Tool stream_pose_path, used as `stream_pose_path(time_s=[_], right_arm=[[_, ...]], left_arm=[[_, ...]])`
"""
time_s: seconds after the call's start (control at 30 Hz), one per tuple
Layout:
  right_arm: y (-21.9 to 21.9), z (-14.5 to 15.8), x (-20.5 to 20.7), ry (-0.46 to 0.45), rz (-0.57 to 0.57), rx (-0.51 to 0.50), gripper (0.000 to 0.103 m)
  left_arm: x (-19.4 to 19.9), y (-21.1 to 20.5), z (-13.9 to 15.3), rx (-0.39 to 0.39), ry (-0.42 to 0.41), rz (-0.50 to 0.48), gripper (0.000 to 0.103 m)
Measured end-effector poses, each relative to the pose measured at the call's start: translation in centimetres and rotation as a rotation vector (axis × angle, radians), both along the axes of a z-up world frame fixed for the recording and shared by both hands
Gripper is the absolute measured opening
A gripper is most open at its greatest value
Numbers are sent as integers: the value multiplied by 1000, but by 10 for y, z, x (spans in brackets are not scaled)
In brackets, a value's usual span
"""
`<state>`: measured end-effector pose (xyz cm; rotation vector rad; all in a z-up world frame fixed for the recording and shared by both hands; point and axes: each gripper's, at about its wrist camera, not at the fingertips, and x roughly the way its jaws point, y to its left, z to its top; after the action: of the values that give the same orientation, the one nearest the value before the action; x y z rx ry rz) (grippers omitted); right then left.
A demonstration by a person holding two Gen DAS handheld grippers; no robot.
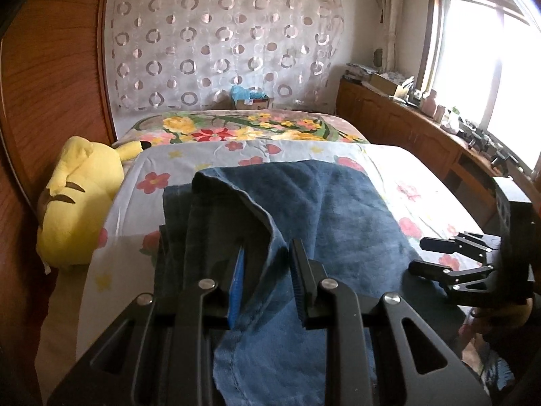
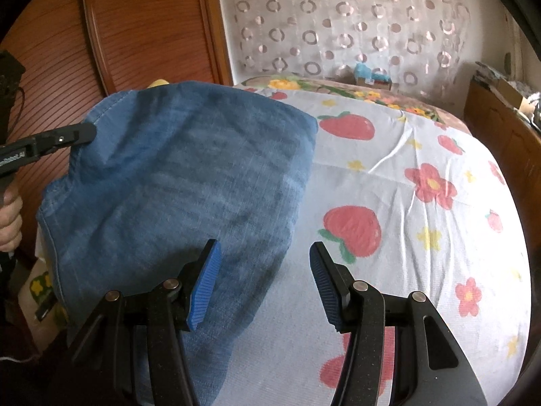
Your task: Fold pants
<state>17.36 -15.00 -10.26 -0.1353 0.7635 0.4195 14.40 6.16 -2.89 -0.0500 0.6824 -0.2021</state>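
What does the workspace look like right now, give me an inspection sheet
Surface: bed sheet printed with strawberries and flowers, lightly creased.
Job's things: blue denim pants, partly folded, one edge lifted off the sheet.
Clutter: yellow plush toy beside the sheet; floral blanket beyond it.
Grippers: left tool shut on the pants' edge; right tool open, nothing between its pads, low over the near edge of the pants.
Cables: thin white cord at lower left, use unclear.
Surroundings: wooden headboard, ring-patterned curtain, cluttered wooden cabinet under a bright window.
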Motion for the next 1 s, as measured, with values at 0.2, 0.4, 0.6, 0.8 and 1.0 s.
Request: stream_pose_path(time_s=[0.2, 0.4, 0.6, 0.8, 1.0], right_arm=[[-3, 1, 2, 10, -3, 24, 56], [-8, 1, 5, 16, -5, 55, 56], [-11, 0, 1, 1, -9, 60, 56], [-11, 1, -3, -12, -12, 55, 56], [-12, 0, -4, -11, -12, 57, 56]], left_arm=[[0, 0, 5, 38, -19, -9, 2], [6, 30, 4, 44, -17, 63, 0], [-6, 33, 7, 28, -37, 78, 5], [-27, 28, 12, 2, -55, 53, 21], [-49, 2, 7, -18, -48, -16, 23]])
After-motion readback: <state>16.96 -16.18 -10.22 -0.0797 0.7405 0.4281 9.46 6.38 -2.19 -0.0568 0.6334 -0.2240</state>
